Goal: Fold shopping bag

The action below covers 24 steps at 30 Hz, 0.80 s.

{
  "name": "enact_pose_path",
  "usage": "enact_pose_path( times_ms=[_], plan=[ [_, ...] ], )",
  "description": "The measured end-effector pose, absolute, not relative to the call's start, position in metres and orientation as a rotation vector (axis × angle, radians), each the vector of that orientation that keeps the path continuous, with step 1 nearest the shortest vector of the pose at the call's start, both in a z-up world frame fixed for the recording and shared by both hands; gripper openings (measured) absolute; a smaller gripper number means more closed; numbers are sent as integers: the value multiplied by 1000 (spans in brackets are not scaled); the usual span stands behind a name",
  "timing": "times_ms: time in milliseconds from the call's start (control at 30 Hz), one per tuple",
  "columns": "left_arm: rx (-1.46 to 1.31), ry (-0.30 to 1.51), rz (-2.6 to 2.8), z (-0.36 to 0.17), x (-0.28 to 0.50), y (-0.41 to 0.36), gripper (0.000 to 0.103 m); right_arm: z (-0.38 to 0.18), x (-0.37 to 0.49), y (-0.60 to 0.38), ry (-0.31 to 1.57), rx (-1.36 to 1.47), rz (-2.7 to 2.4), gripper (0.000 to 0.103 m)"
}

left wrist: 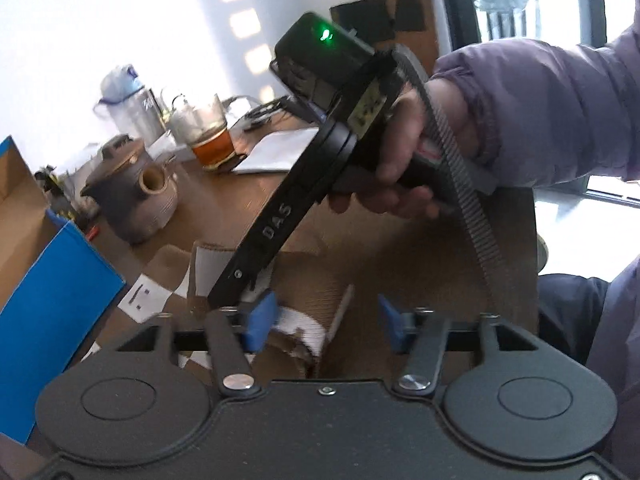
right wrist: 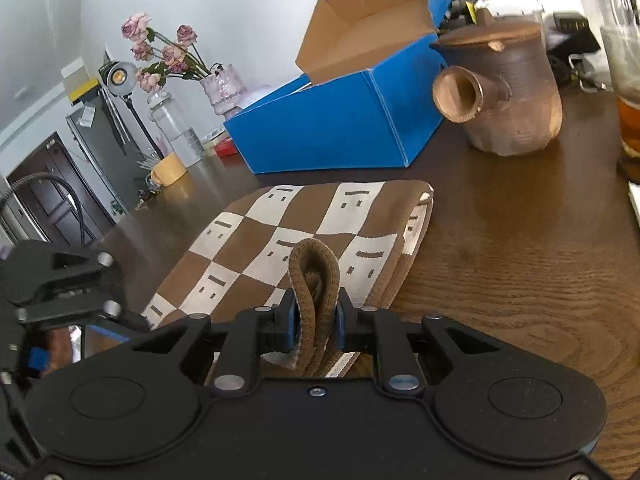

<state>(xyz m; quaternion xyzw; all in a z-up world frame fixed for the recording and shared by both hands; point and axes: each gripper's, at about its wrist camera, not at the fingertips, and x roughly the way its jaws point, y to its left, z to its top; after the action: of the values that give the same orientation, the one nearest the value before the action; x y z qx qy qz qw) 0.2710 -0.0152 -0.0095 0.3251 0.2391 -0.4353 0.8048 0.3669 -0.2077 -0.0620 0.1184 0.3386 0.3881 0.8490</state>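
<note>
The bag, a brown-and-white checked cloth one, lay flat and folded on the wooden counter, just in front of the blue box. The right claw was nearly closed, its blue pads pinching the bag's looped brown handle, which stood up between them at the bag's near edge. The left claw stood partly open over bunched bag cloth near that same edge; cloth lay between its blue pads, but they did not press on it. No earlier picture was given. A hand in a purple sleeve held the right claw's grip above the bag.

The box sat open with its lid flap raised; its brown inside showed nothing that I could make out. Right of the box stood a brown clay pot with its lid on and a hollow side handle; its contents were hidden. Right of the pot, a glass held amber liquid. Behind the box, a pale vase held pink roses, a clear bottle stood beside it, and a yellow cup sat near the bottle.
</note>
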Motion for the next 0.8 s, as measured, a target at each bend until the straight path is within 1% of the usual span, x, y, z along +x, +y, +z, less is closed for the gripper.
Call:
enact_pose_path(
  times_ms=[33, 233, 300, 333, 367, 433, 467, 500, 567, 600, 667, 700, 800],
  plan=[
    [708, 511, -926, -11, 271, -16, 40, -64, 370, -208, 727, 281, 824, 19],
    [813, 535, -899, -25, 276, -25, 39, -71, 380, -206, 761, 384, 836, 17],
    [809, 548, -889, -24, 277, -26, 38, -71, 381, -206, 753, 381, 839, 20],
    [800, 561, -886, -23, 279, -27, 38, -70, 379, -205, 747, 370, 837, 28],
    [796, 566, -884, -23, 279, -27, 38, -66, 377, -204, 729, 344, 829, 41],
    [799, 565, -878, -23, 278, -26, 38, -53, 367, -207, 658, 278, 806, 54],
    [799, 563, -876, -23, 277, -26, 38, -50, 365, -209, 641, 263, 799, 56],
    [801, 560, -874, -24, 276, -26, 38, -45, 363, -209, 619, 235, 785, 54],
    [811, 553, -867, -24, 275, -27, 38, -40, 365, -205, 602, 203, 776, 14],
    [816, 549, -864, -24, 274, -27, 38, -40, 368, -202, 615, 198, 772, 14],
    [817, 551, -854, -24, 274, -28, 38, -40, 372, -199, 623, 199, 788, 10],
    [822, 548, -845, -24, 273, -28, 38, -40, 376, -199, 626, 222, 820, 10],
    [848, 531, -824, -24, 270, -28, 38, -42, 383, -210, 599, 360, 902, 9]
  ],
)
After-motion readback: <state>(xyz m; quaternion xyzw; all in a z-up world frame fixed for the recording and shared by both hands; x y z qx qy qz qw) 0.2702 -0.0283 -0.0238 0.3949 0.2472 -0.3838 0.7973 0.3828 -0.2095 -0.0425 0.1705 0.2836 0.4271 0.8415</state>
